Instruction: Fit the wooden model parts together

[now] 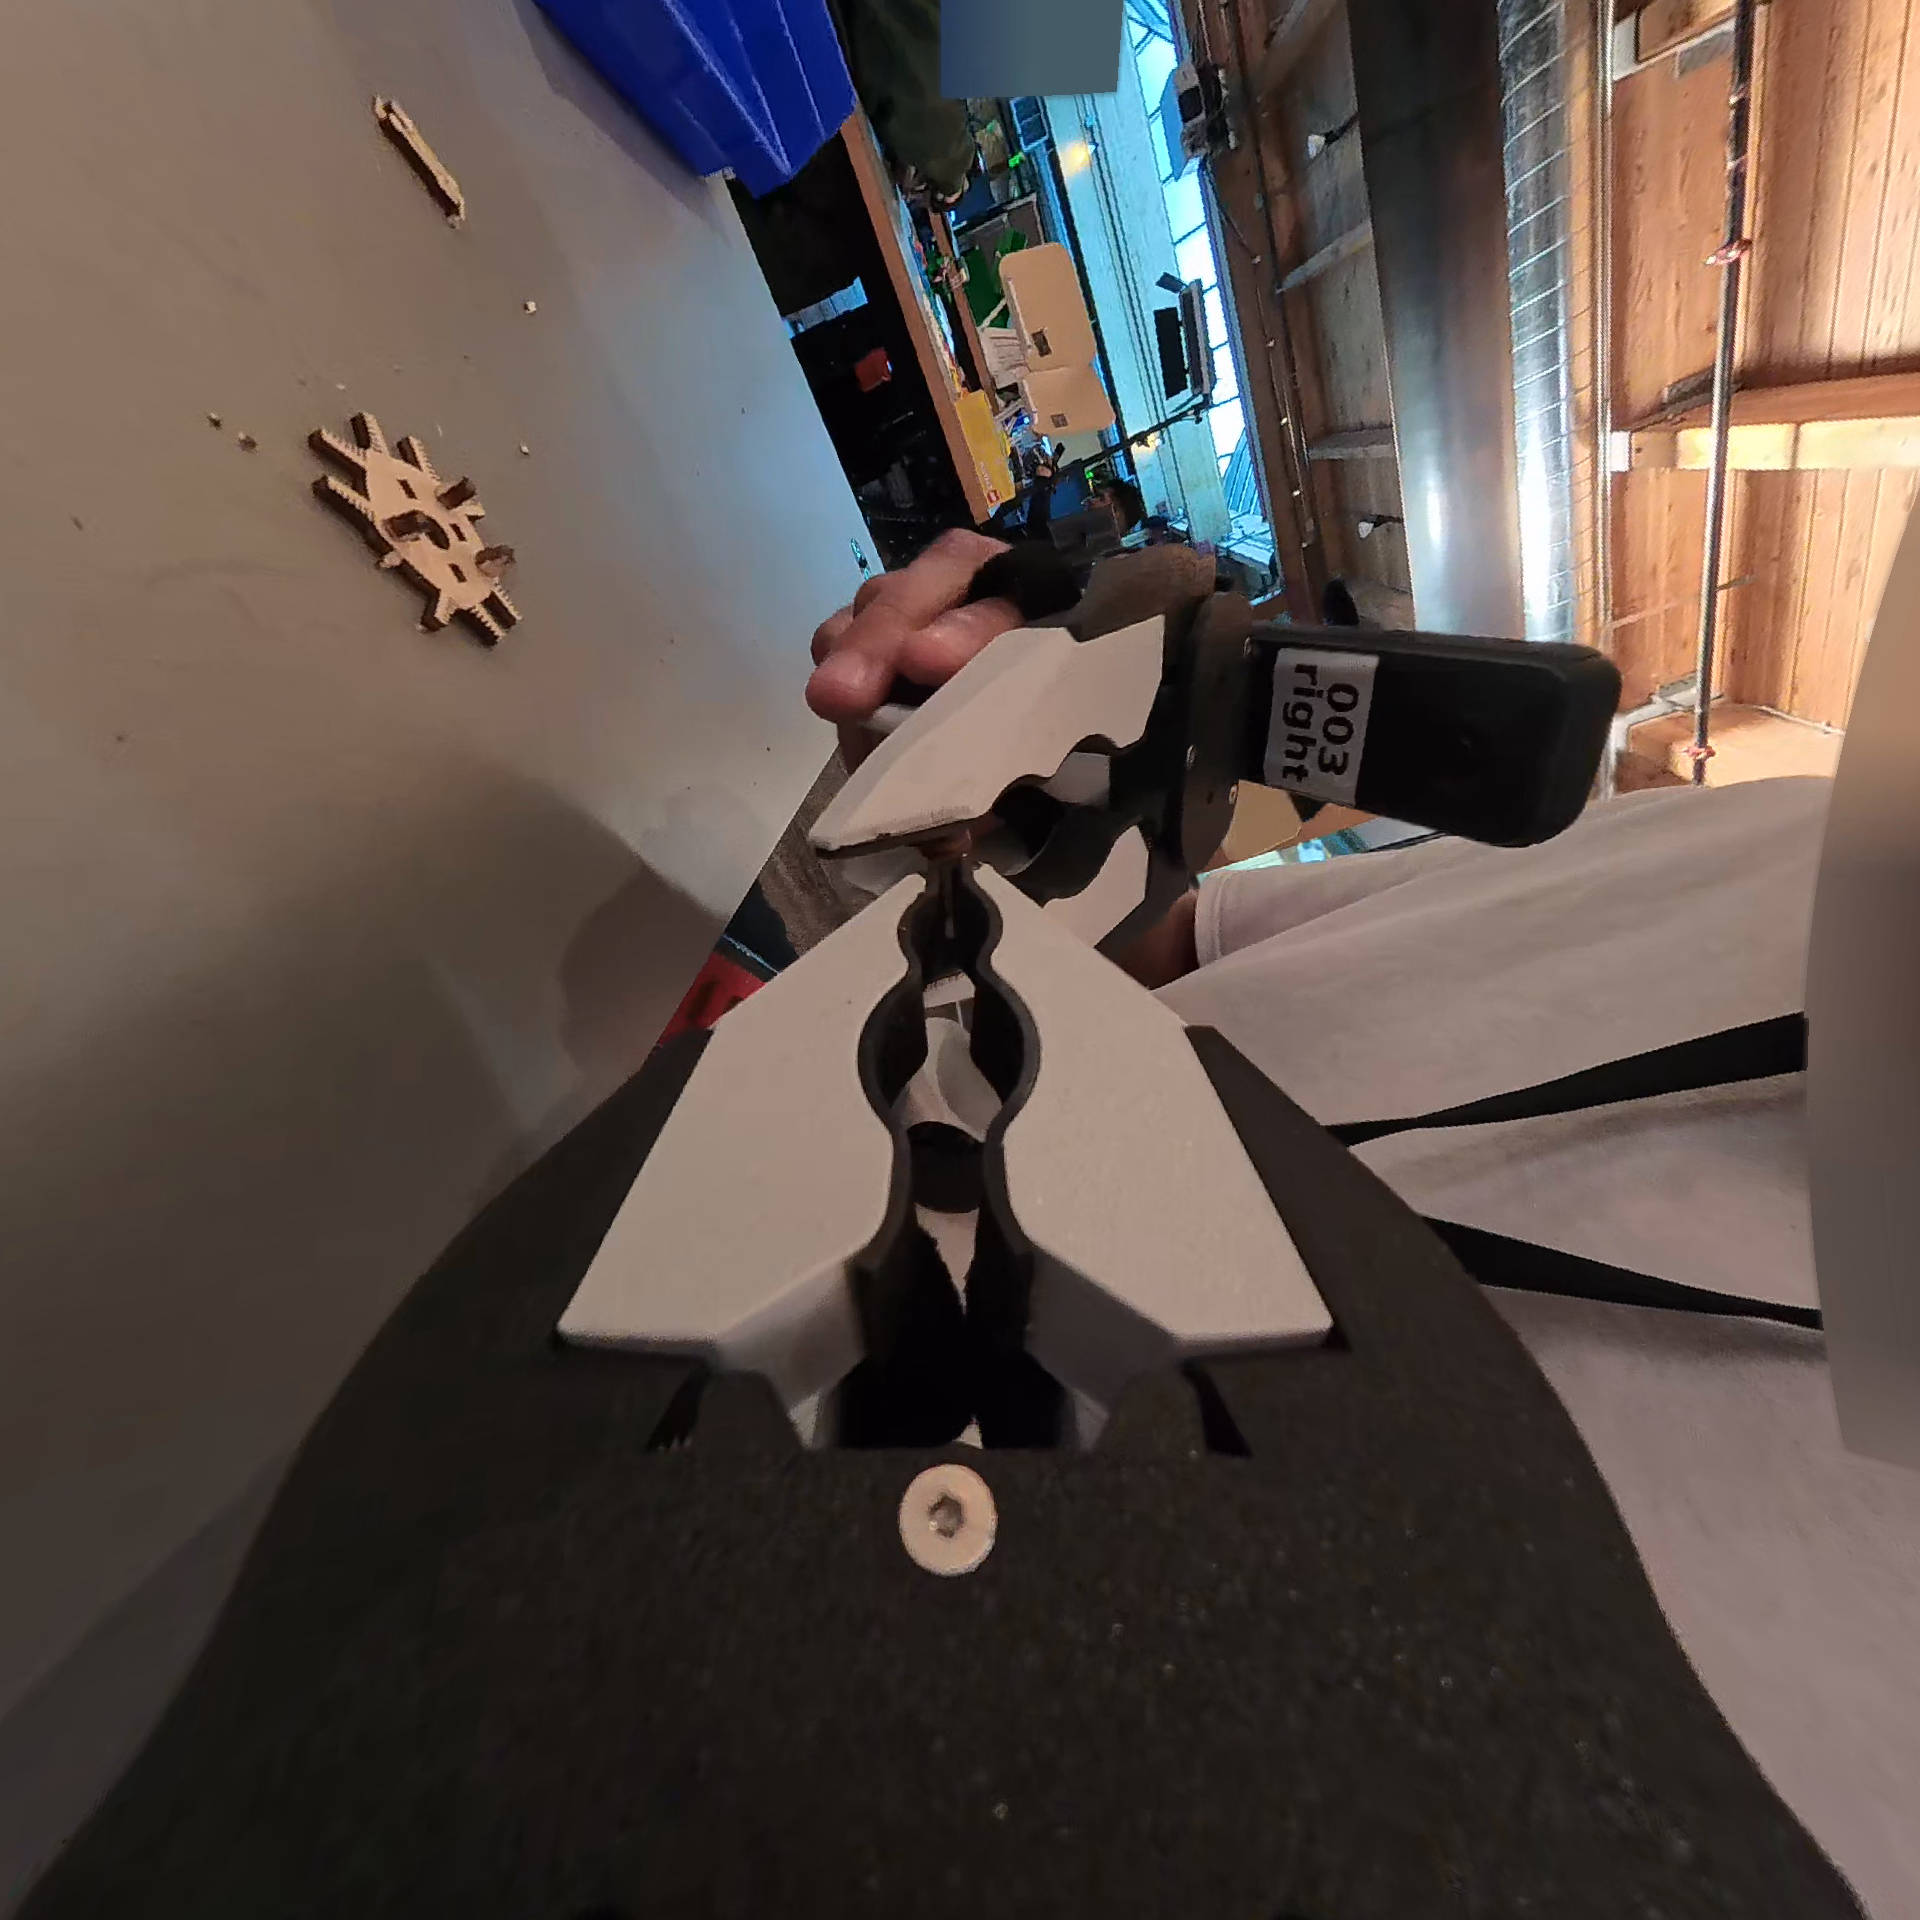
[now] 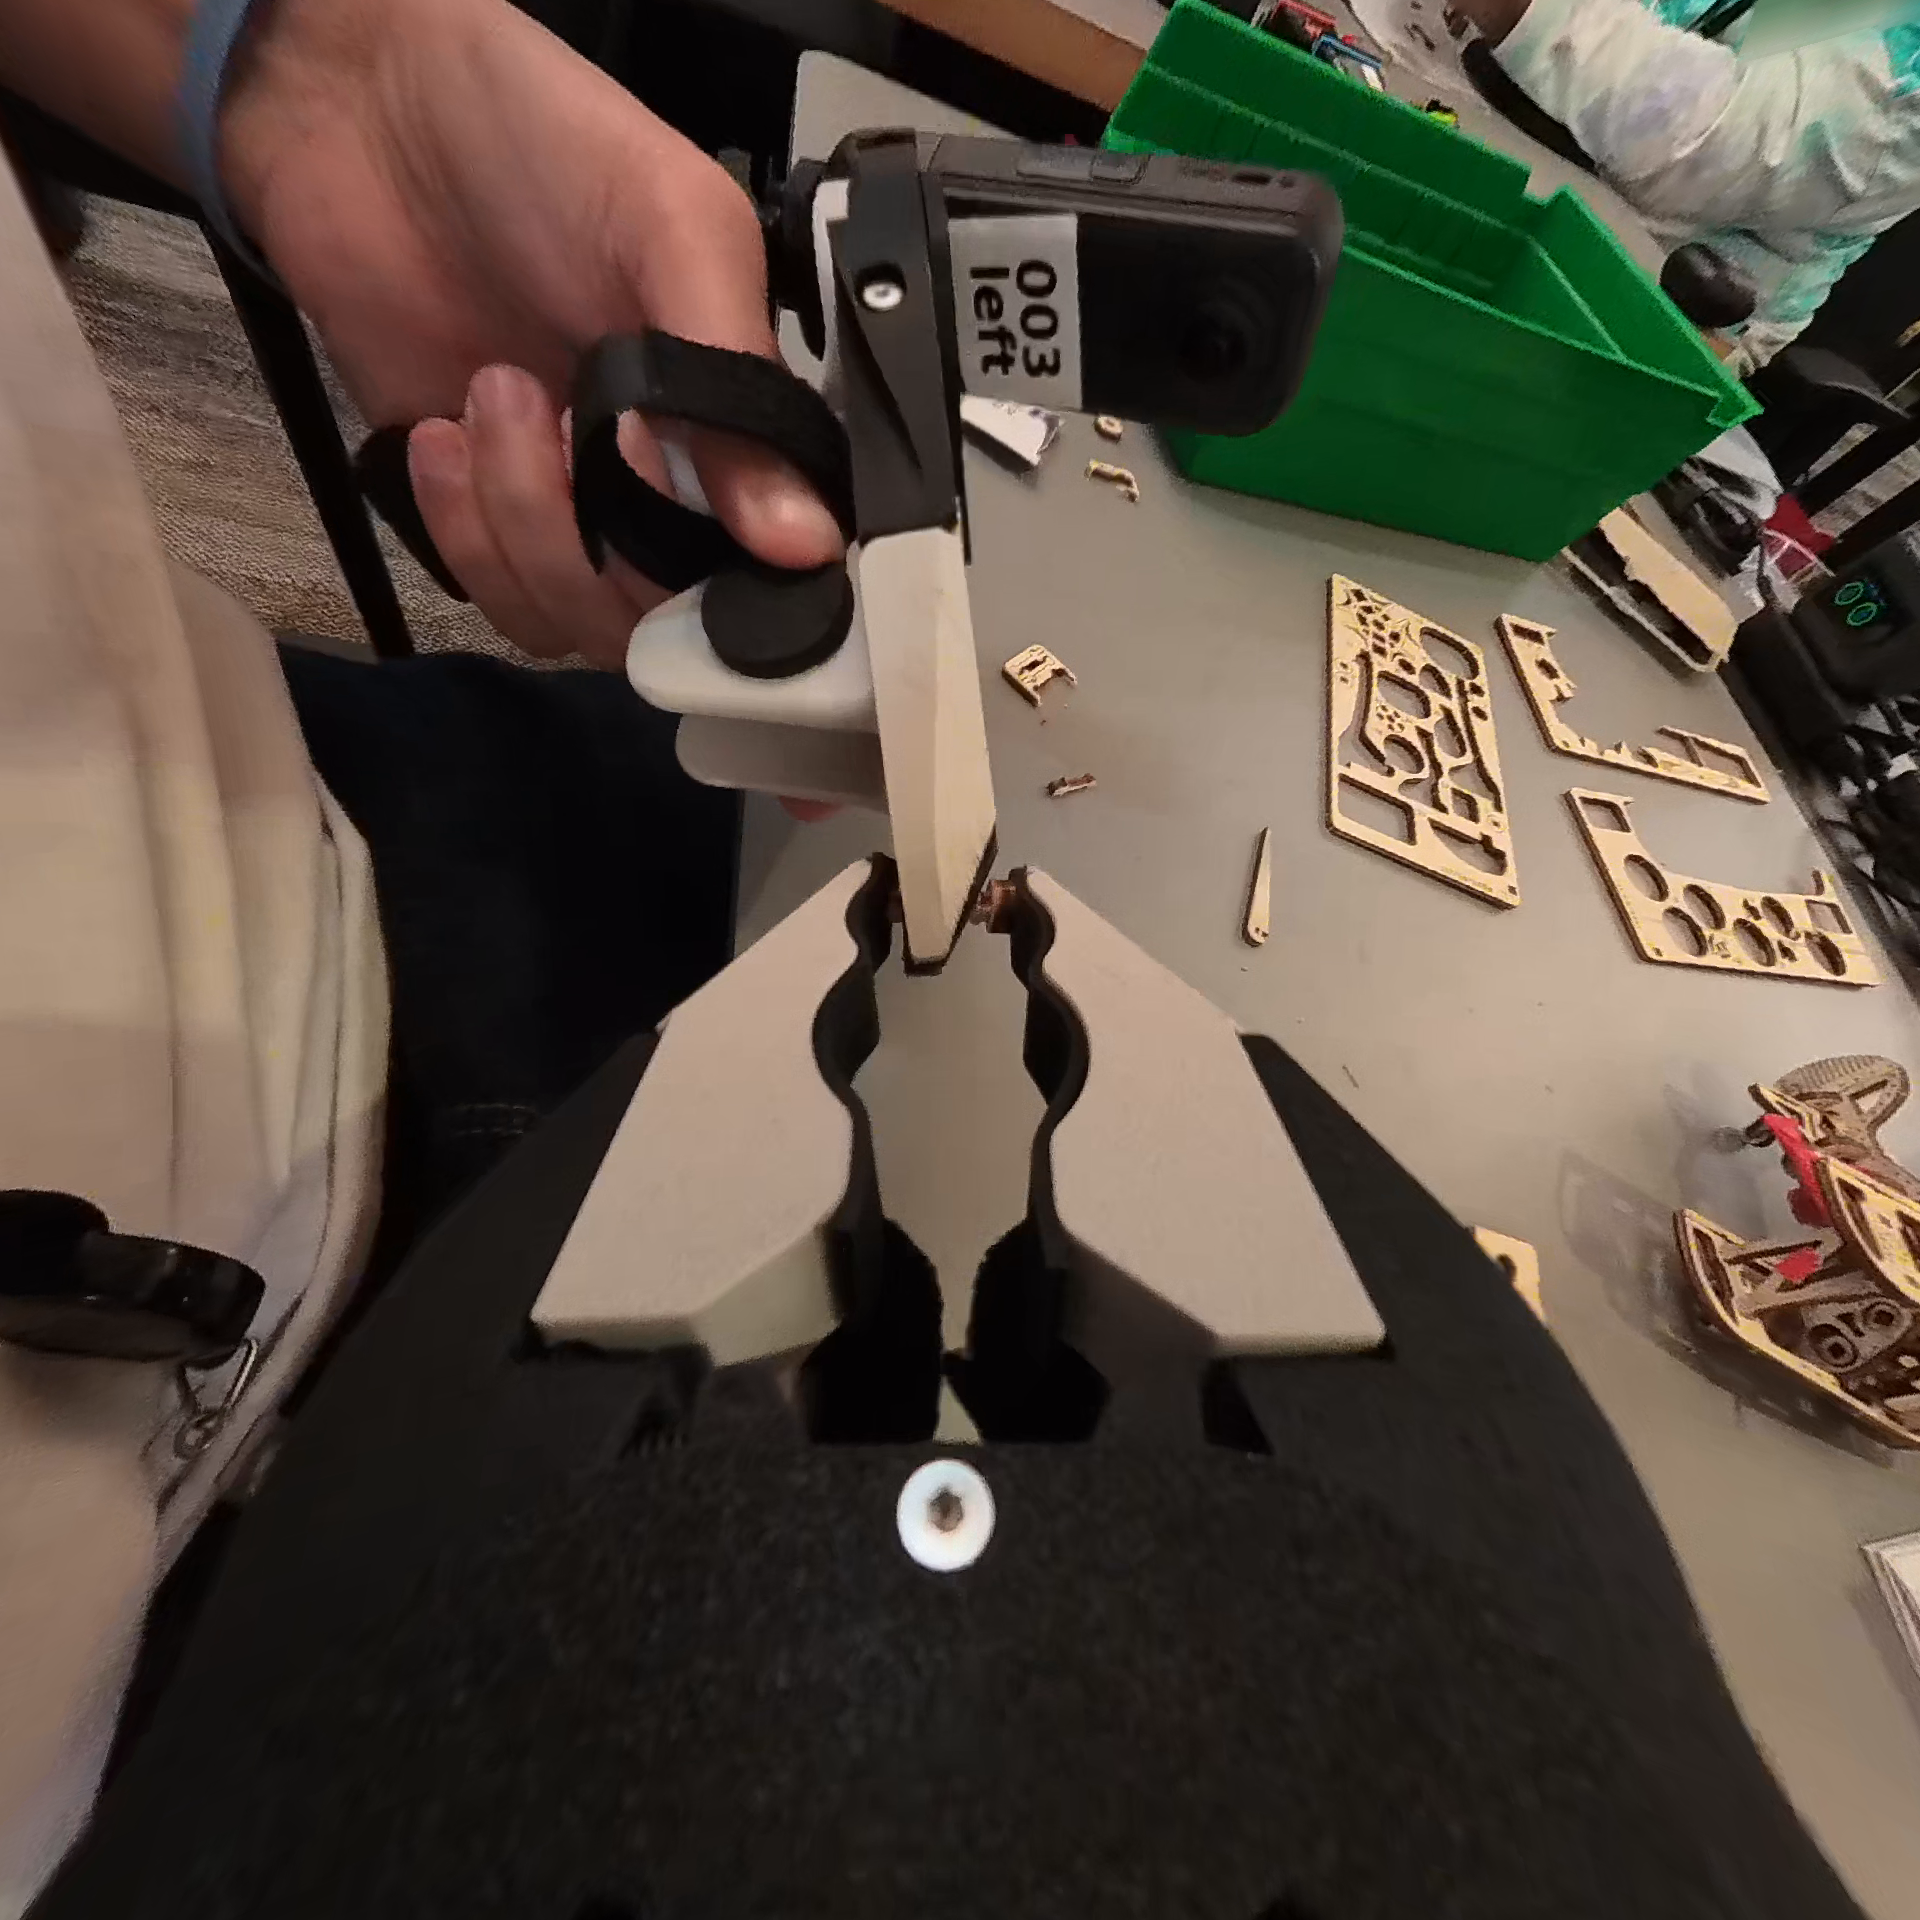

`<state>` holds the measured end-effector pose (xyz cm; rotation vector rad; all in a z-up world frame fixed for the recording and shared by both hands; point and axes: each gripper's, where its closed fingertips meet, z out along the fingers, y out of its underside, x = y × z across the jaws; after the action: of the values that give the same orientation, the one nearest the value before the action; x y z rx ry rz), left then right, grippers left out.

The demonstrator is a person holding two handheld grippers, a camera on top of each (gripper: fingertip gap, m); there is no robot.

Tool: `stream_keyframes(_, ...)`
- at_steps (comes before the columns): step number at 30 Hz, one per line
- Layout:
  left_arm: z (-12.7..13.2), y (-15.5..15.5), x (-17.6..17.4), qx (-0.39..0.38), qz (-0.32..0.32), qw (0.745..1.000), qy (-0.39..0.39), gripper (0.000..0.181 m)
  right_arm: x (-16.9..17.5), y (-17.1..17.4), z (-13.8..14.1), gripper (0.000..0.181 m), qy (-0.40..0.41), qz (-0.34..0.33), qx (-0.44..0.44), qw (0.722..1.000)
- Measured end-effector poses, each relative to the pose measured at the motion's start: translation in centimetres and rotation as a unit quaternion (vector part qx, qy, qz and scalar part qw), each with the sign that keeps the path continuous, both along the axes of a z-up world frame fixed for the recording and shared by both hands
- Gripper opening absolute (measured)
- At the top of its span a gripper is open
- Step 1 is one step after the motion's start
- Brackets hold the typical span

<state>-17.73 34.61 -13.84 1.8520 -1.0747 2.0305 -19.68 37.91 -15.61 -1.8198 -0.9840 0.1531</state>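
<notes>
My left gripper [image 1: 948, 894] and right gripper [image 2: 951, 904] meet tip to tip in the air above the table edge. In the left wrist view my left fingers are nearly closed on a thin, dark wooden part [image 1: 949, 909]. The right gripper [image 1: 930, 831] comes in from above and touches that spot. In the right wrist view the left gripper [image 2: 940, 930] pokes down between my right fingers. A small brown wooden part [image 2: 1001, 902] is pinched at my right fingertips against it. The joint itself is mostly hidden by the fingers.
On the grey table [image 2: 1195, 1039] lie cut-out wooden sheets [image 2: 1418, 738], loose small wooden pieces [image 2: 1039, 670], a part-built wooden model with red parts [image 2: 1808, 1268] and a green bin [image 2: 1434, 312]. A toothed wooden piece [image 1: 416, 530], a wooden strip [image 1: 421, 161] and a blue bin [image 1: 727, 73] lie to the left. Less than 4 cm separates the two grippers' tips.
</notes>
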Motion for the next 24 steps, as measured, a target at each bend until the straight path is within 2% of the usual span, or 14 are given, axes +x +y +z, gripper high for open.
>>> stream_keyframes(7,-0.5,0.0,0.0,-0.001,0.0,1.0,0.014,0.0,0.2,-0.1,-0.8,0.019,-0.04,-0.003,-0.02,0.999)
stream_keyframes(16,-0.1,-0.1,0.0,-0.006,-0.006,1.0,0.004,0.0,-0.5,-0.2,-0.2,0.021,0.068,0.004,-0.052,0.996)
stream_keyframes(21,-0.2,-0.9,0.0,-0.004,-0.019,1.0,0.004,0.0,-0.9,-0.1,-0.8,0.015,0.032,0.002,-0.042,0.999)
stream_keyframes(24,0.3,-0.7,0.0,-0.019,-0.015,1.0,-0.003,0.0,-0.9,0.1,-0.5,0.015,0.041,-0.004,-0.052,0.998)
